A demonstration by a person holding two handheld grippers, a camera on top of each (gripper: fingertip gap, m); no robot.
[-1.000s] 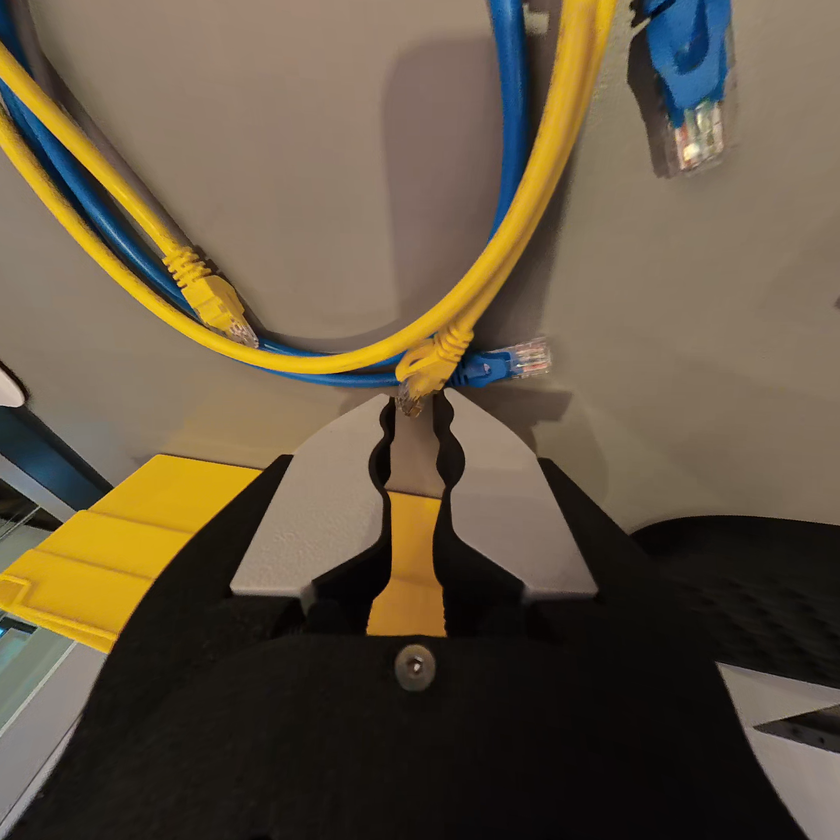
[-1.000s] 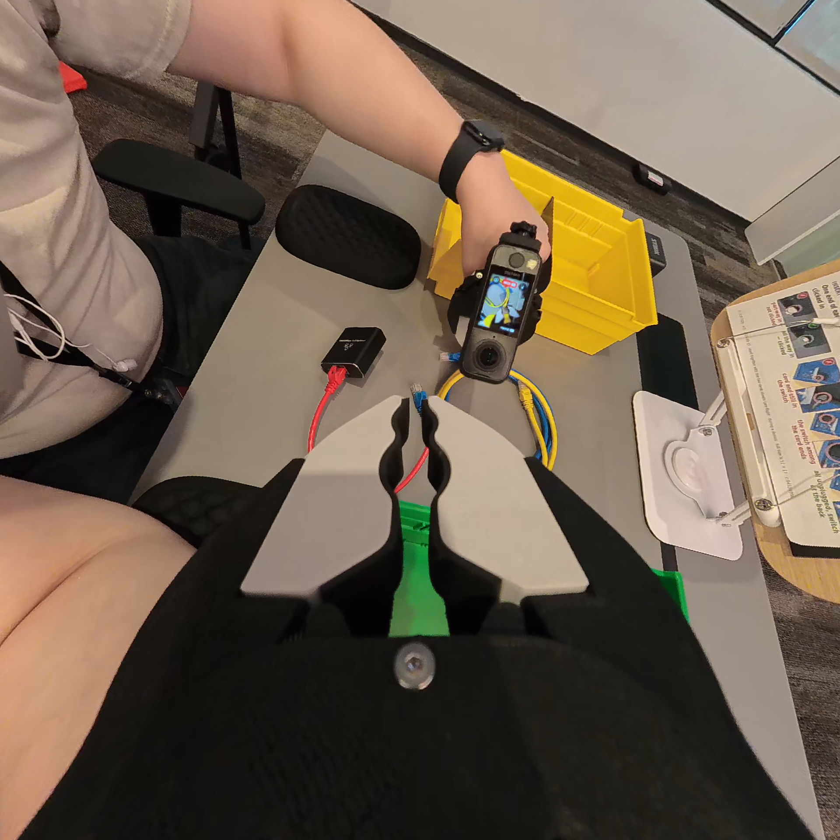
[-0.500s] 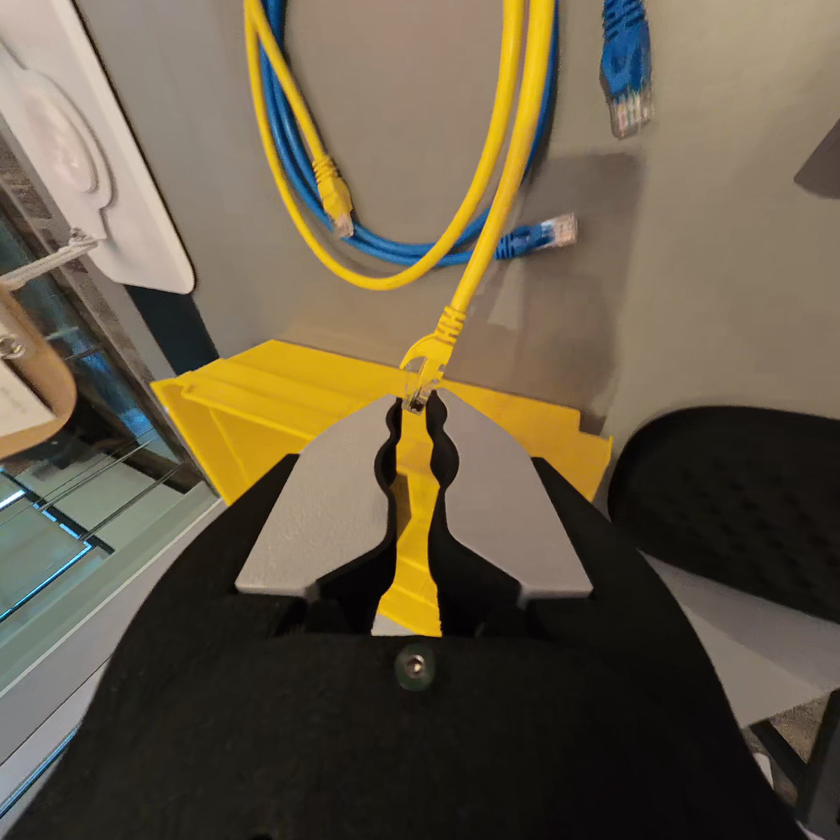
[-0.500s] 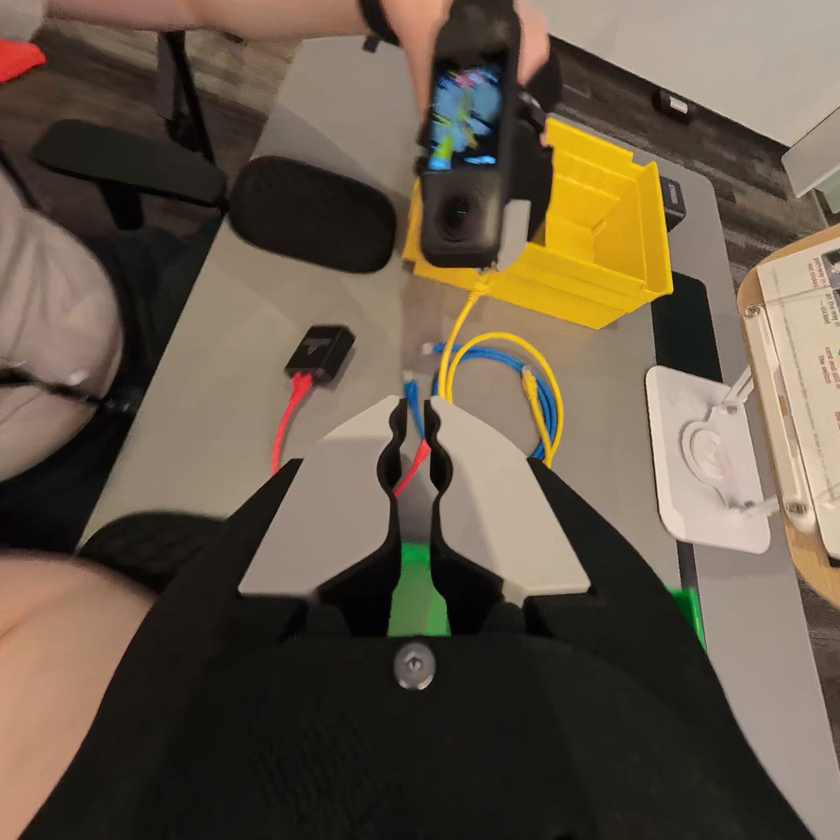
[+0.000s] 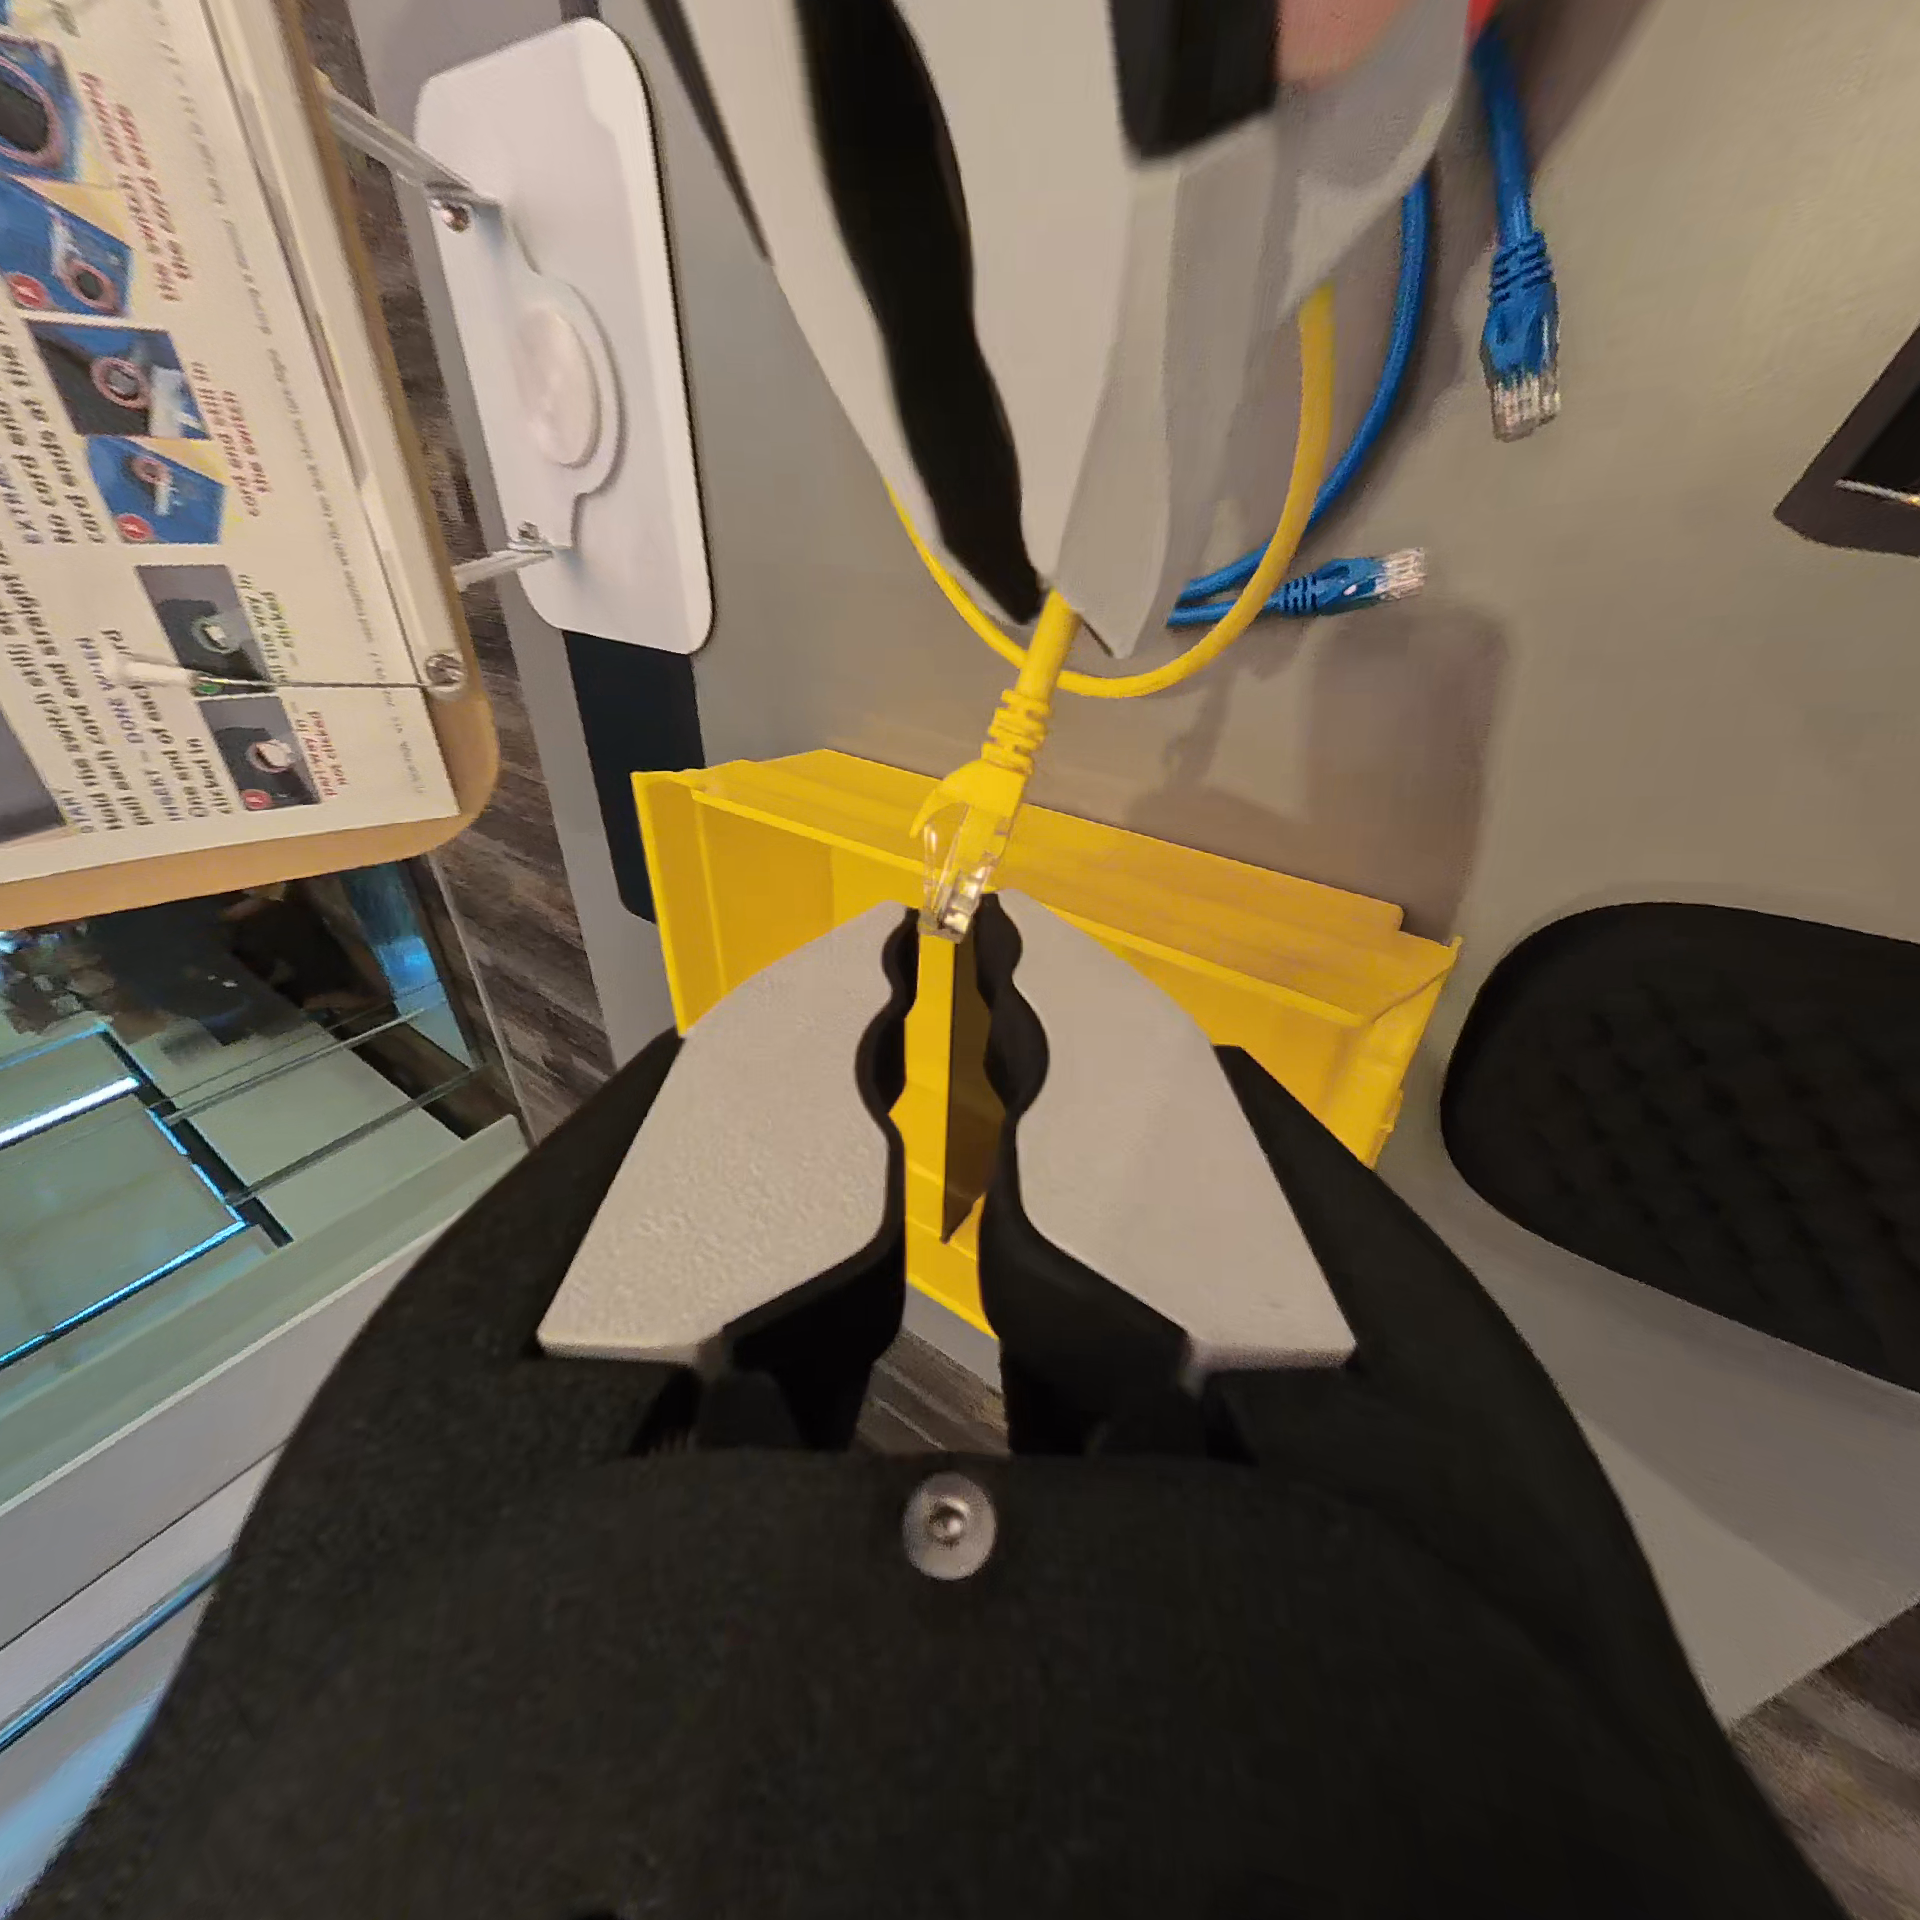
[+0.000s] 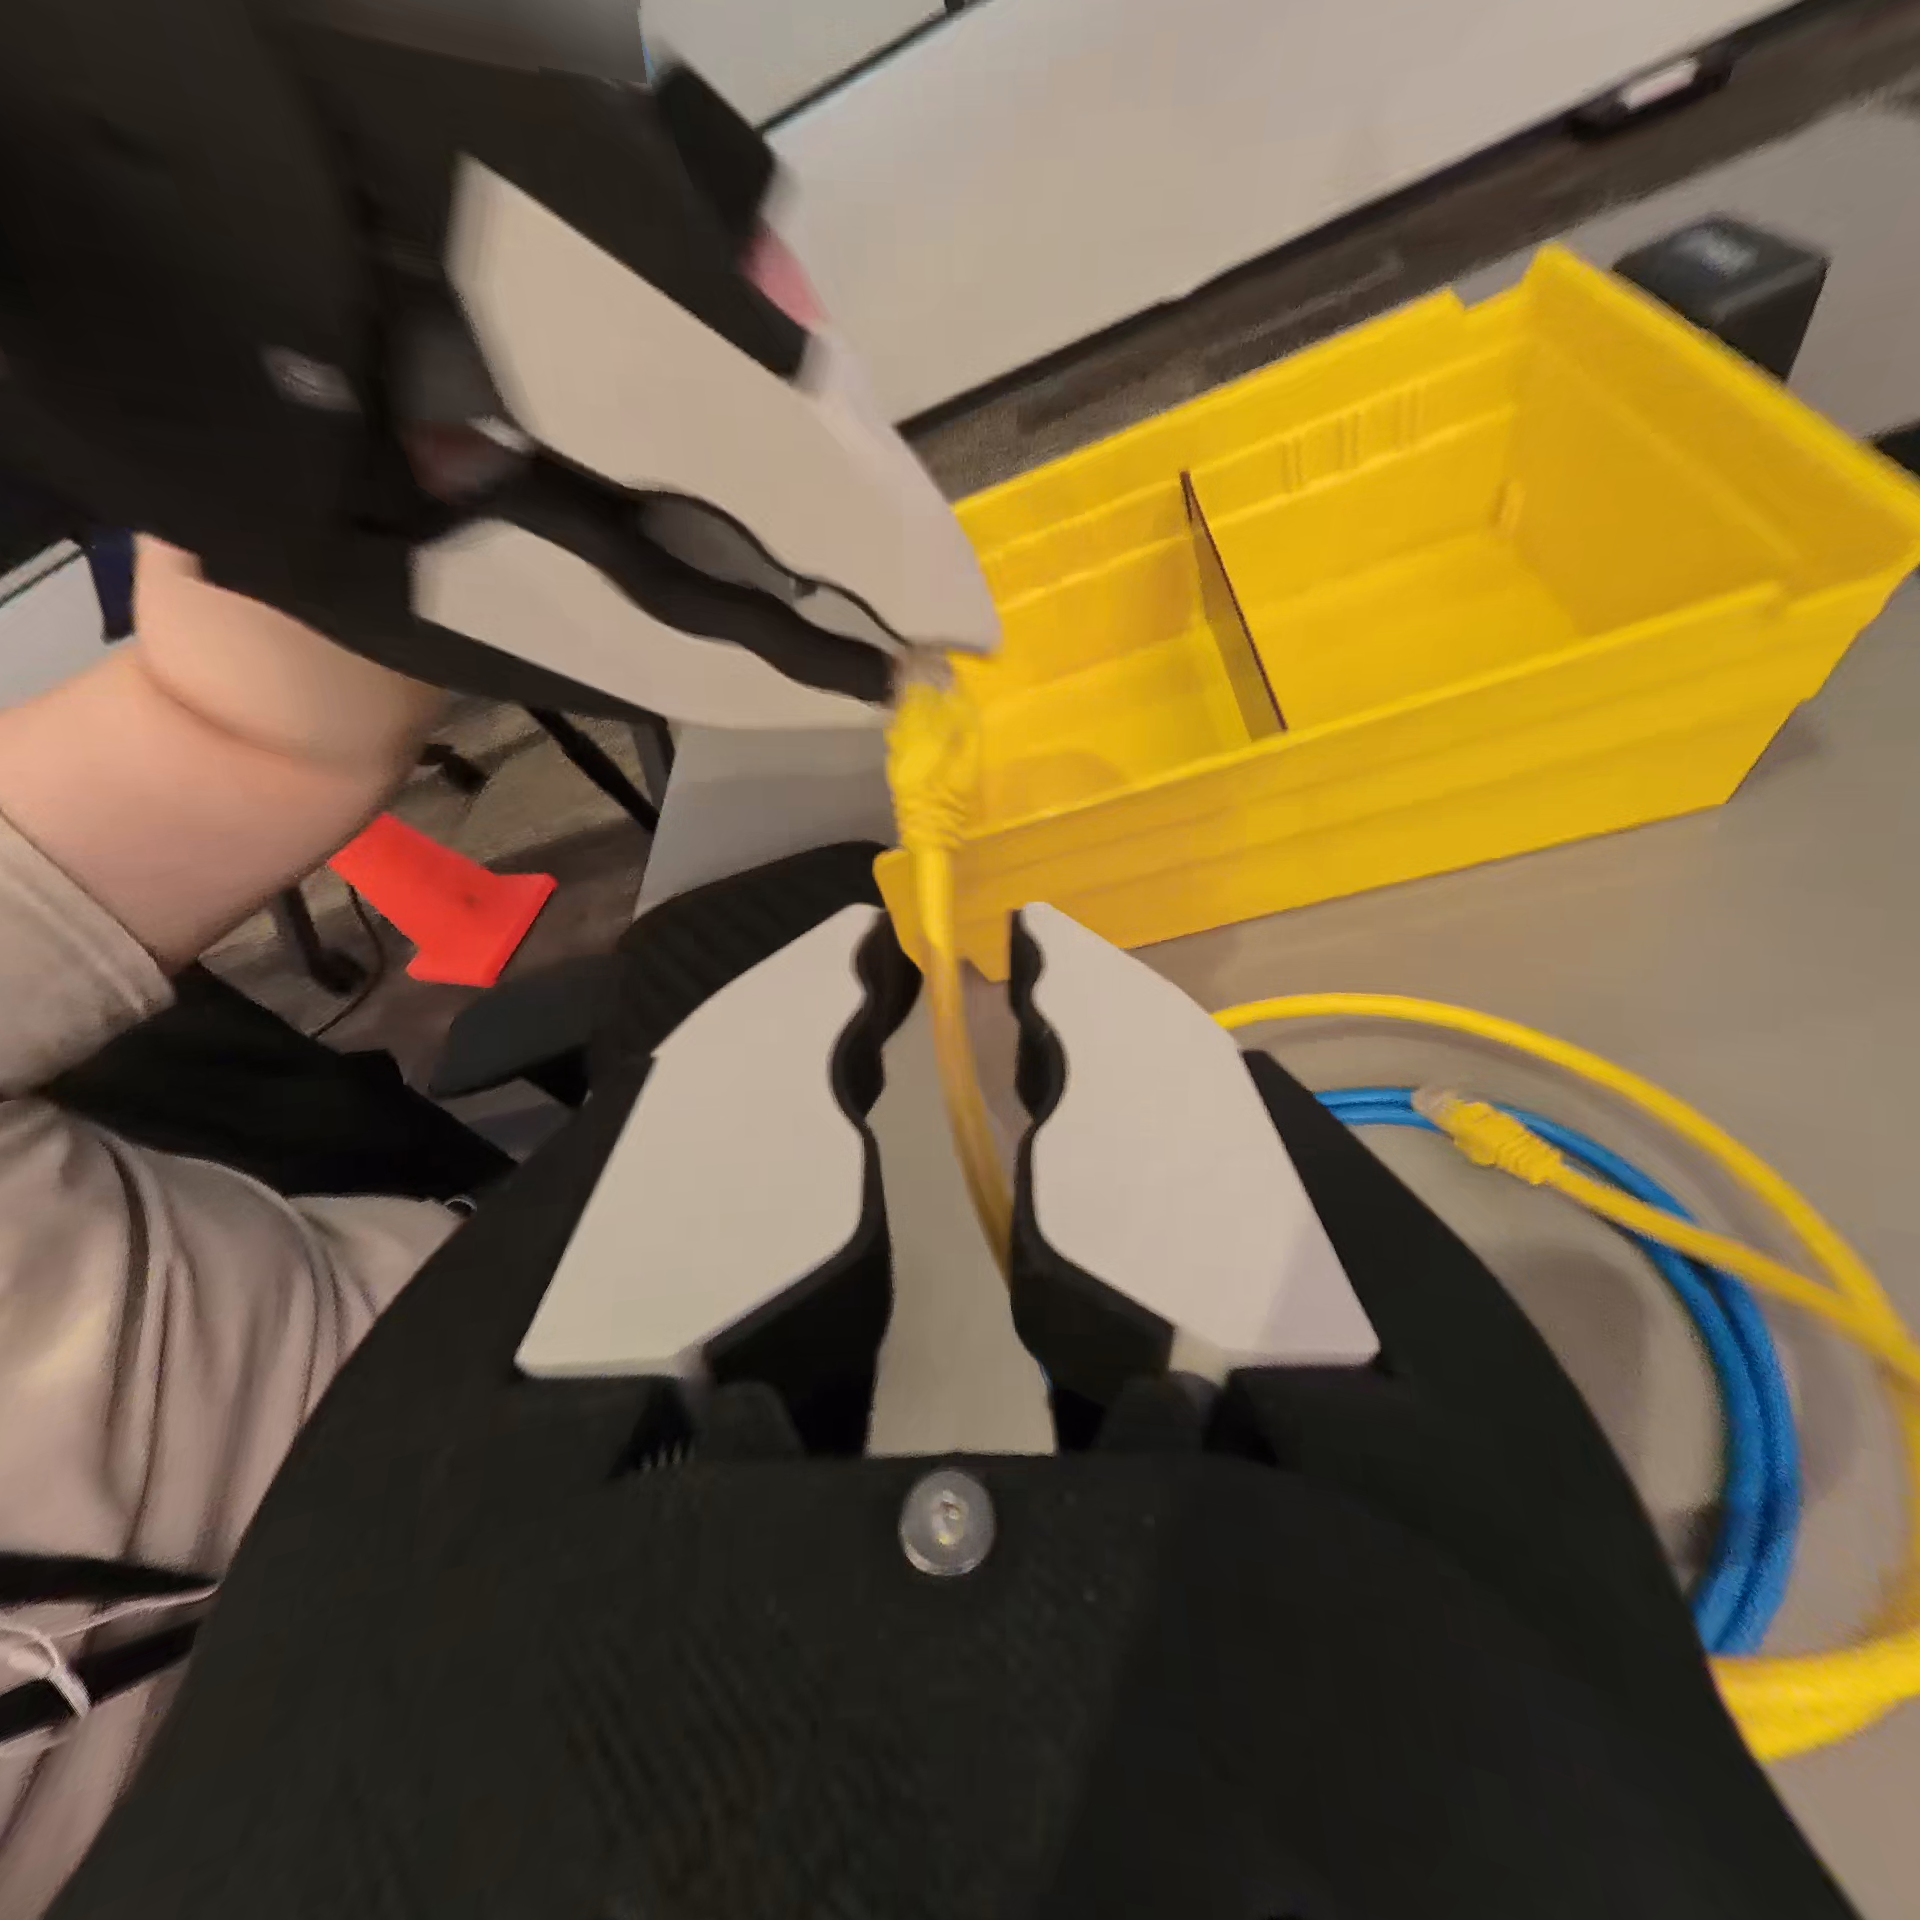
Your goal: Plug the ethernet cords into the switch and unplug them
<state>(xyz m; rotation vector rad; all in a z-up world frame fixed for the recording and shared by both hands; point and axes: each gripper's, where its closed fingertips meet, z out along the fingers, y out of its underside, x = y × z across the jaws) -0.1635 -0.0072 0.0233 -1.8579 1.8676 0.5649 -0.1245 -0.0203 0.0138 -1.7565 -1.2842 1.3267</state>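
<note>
The yellow ethernet cord point(image 5: 1013, 727) hangs in the air above the bench point(image 5: 1621, 727), its clear plug point(image 5: 956, 862) pinched at the very tip of the left gripper point(image 5: 951, 920), whose jaws are clamped on it. From the plug the cord runs up toward twelve o'clock in the left wrist view and vanishes behind the right gripper point(image 5: 1070, 613). In the right wrist view the right gripper point(image 6: 945, 930) has its jaws apart, with the cord passing through the gap between them; whether either finger touches it I cannot tell. The left gripper point(image 6: 925, 655) shows there at ten o'clock, blurred, so the plug itself is hard to make out.

The rest of the yellow cord loops on the bench at three o'clock, its other plug point(image 6: 1496, 1138) lying over a coiled blue ethernet cord point(image 6: 1745, 1382). Two blue plugs point(image 5: 1371, 577) and point(image 5: 1522, 353) rest on the bench at one o'clock in the left view. A black box point(image 5: 1860, 468), cut off at the edge, sits at three o'clock; what it is I cannot tell.

Behind the held plug stands a yellow bin point(image 6: 1558, 644) with a divider. A black padded armrest point(image 5: 1704, 1122) lies at four o'clock. A printed instruction sheet point(image 5: 156, 416) sits at ten o'clock.
</note>
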